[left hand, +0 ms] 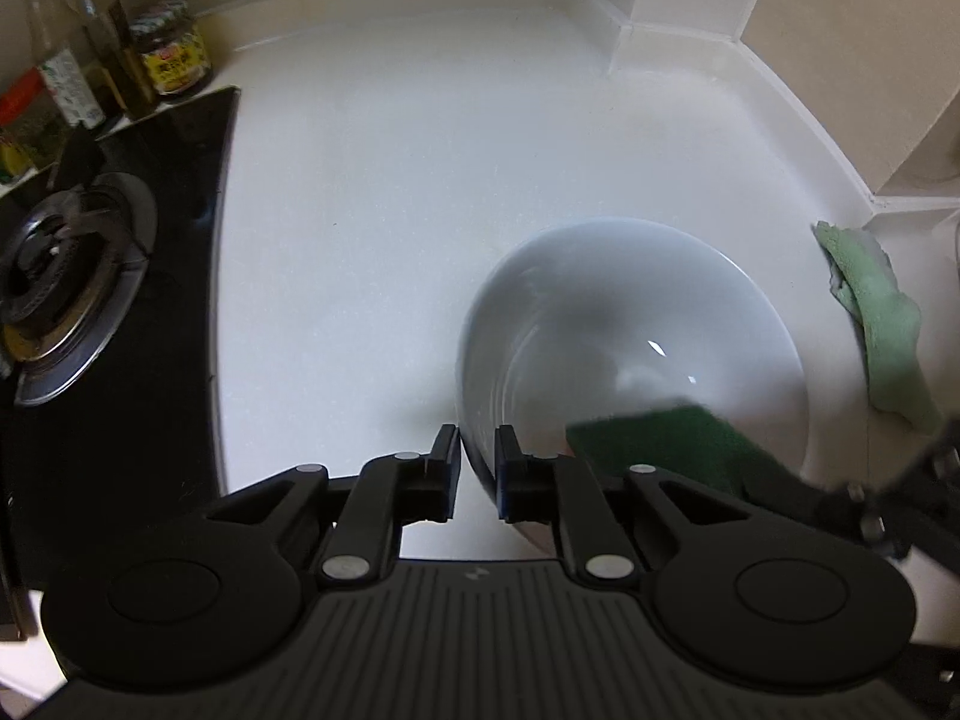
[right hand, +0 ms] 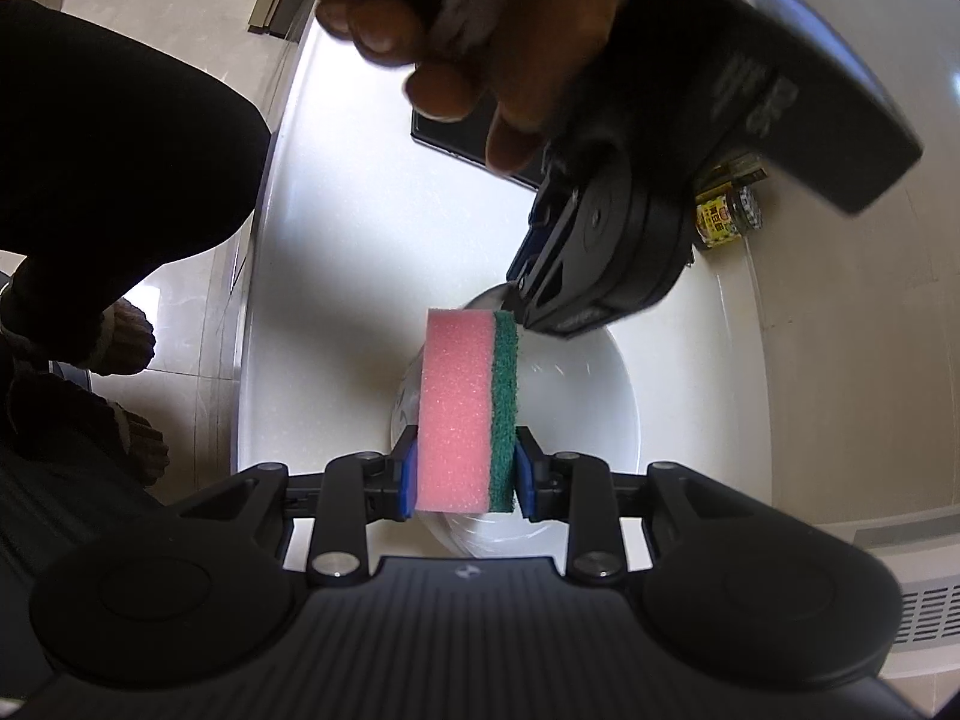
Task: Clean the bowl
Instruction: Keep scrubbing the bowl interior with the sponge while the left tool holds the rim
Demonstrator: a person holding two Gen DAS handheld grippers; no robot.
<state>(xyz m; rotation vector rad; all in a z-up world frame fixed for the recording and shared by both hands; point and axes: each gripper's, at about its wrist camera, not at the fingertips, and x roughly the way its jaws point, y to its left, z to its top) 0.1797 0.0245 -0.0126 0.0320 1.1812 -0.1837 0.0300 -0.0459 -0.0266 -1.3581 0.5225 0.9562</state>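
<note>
The bowl is plain white on a white counter. The sponge is pink with a dark green scouring layer. The cloth is pale green; the hob is black.

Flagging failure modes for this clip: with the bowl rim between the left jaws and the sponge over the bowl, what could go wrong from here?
1. The left gripper straddles the bowl rim with a visible gap, so scrubbing may push or tip the unclamped bowl.
2. The sponge, clamped in the right gripper, sits close to the left gripper's fingers; the two may collide.
</note>
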